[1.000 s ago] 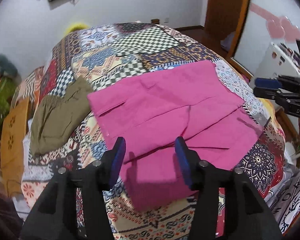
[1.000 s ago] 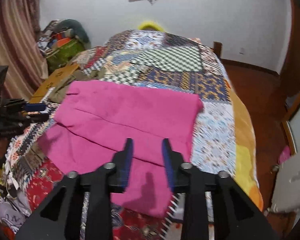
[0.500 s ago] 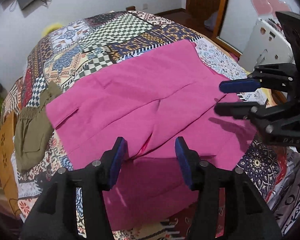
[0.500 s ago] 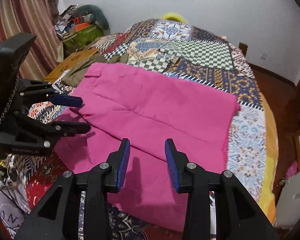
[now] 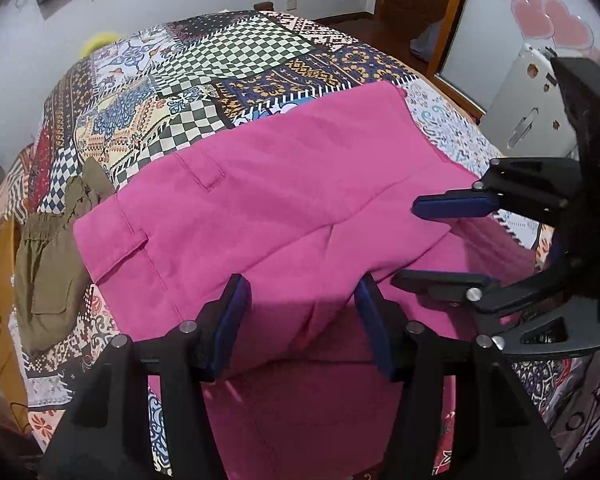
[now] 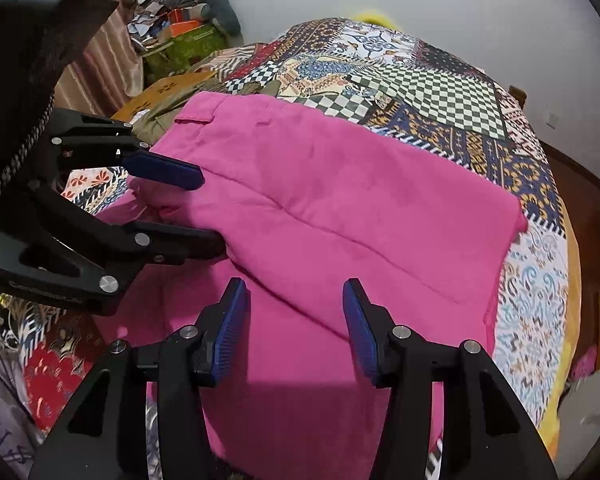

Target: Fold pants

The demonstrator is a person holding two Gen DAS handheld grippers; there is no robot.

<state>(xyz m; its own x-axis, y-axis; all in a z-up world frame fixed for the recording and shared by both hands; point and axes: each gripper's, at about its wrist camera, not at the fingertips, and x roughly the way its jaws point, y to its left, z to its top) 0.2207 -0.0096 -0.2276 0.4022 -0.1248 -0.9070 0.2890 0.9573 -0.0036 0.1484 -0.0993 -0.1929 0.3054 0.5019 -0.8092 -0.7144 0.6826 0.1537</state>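
Note:
Pink pants (image 5: 284, 200) lie folded across the patchwork bed, the upper layer over a lower layer that hangs off the near edge; they also show in the right wrist view (image 6: 340, 208). My left gripper (image 5: 302, 312) is open, its jaws on either side of the near fold edge. My right gripper (image 6: 294, 312) is open, just above the pants near the fold edge. The right gripper shows in the left wrist view (image 5: 440, 240) at the right, open over the cloth. The left gripper shows in the right wrist view (image 6: 204, 208) at the left, open around the fold.
An olive garment (image 5: 48, 256) lies on the bed left of the pants. The patchwork bedspread (image 5: 228, 60) stretches beyond. A white appliance (image 5: 528, 108) and wooden door stand at the right. Clutter and a curtain (image 6: 100, 52) are left of the bed.
Both grippers have moved closer to the pants and toward each other. Each now fills more of the other's view, with open jaws at the near fold edge.

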